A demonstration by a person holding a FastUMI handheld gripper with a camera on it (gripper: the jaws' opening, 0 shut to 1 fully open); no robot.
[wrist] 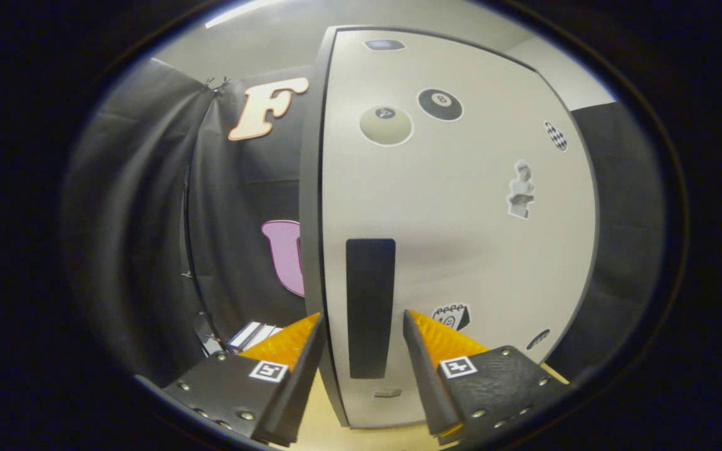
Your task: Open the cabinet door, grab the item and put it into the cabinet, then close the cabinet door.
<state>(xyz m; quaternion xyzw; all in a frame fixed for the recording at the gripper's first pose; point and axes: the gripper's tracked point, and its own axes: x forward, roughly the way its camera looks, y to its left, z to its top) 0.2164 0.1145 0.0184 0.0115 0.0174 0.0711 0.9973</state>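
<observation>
Fingers of the gripper [362, 322] stand apart, holding nothing, one on each side of the dark vertical handle [370, 307] on the cabinet door [461, 238]. Door appears shut, pale grey, and carries several stickers, two of them billiard balls [386, 125]. Left finger lies just past the door's left edge. Flat boxed items [251, 335] sit low beyond the left finger, beside the cabinet, on a pale surface [320, 432]

You could read an "8" on the black billiard-ball sticker [440, 104] at the pale grey cabinet door's [492, 250] twelve o'clock.
</observation>
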